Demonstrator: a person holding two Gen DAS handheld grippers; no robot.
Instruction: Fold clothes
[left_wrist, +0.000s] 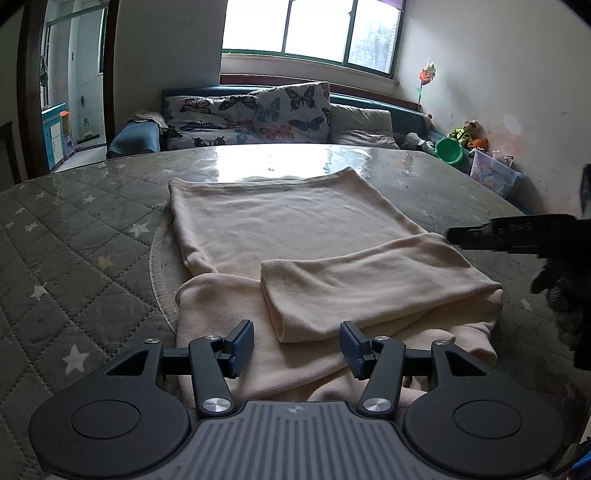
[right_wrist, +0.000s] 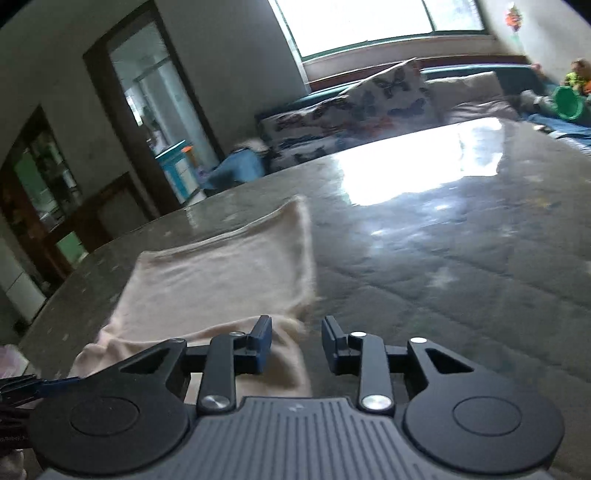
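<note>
Both sleeves lie folded across the cream sweater ahead of the left claw; both claws gape empty, body fold remaining.

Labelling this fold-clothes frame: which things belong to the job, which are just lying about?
Job:
cream fleece garment, one sleeve folded across
left gripper, open
right gripper, open

Lying about:
butterfly-print cushions
green plastic bucket
stuffed toys

Cream garment, star-patterned grey table cover
</note>
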